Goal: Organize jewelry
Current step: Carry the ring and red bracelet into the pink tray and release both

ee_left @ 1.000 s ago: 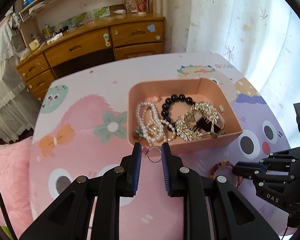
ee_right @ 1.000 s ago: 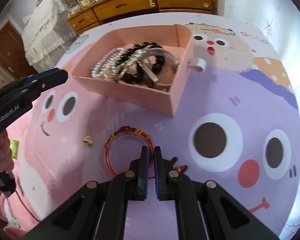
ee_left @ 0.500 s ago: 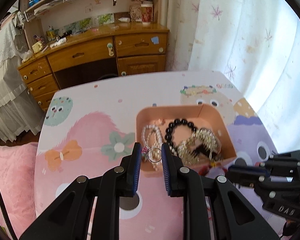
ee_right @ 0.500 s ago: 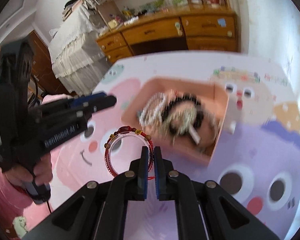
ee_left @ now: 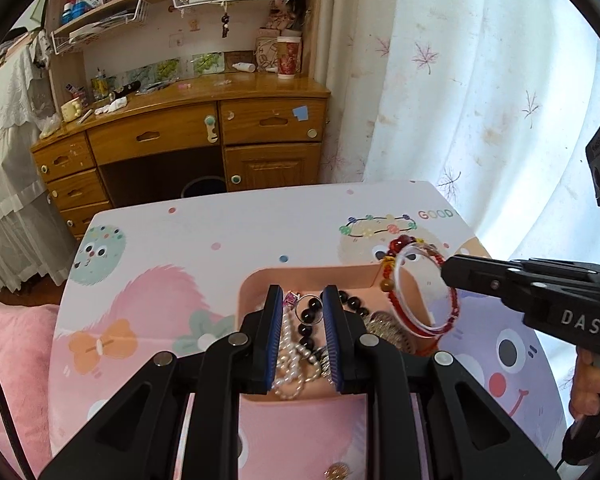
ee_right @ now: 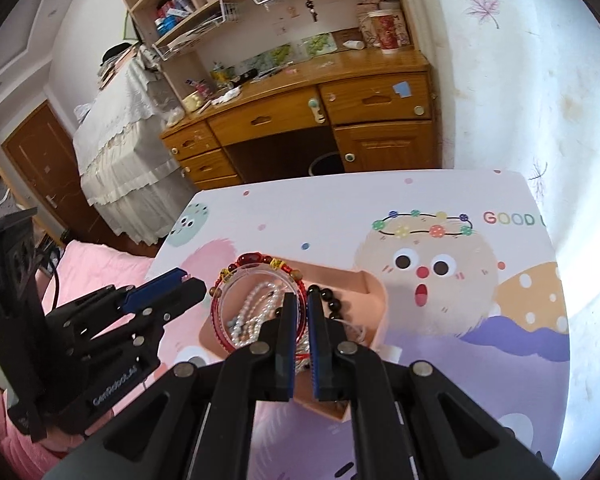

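Observation:
A pink tray (ee_left: 324,273) on the cartoon-print table holds pearl strands (ee_left: 290,364), a black bead bracelet (ee_left: 354,302) and gold chains. My left gripper (ee_left: 302,307) is shut on a small silver ring with a pink stone (ee_left: 308,307) and holds it above the tray. My right gripper (ee_right: 299,312) is shut on a red beaded bracelet with a clear bangle (ee_right: 256,270), hanging over the tray (ee_right: 374,292). That bracelet also shows in the left wrist view (ee_left: 420,292), with the right gripper (ee_left: 446,272) coming in from the right.
A small gold piece (ee_left: 337,471) lies on the table near the front edge. A wooden desk with drawers (ee_left: 188,140) stands behind the table, a white curtain (ee_left: 480,80) to the right, and pink bedding (ee_left: 12,360) to the left.
Both grippers have risen from the table and moved over the tray. The right gripper lifted the red bracelet off the table. The left still holds the ring.

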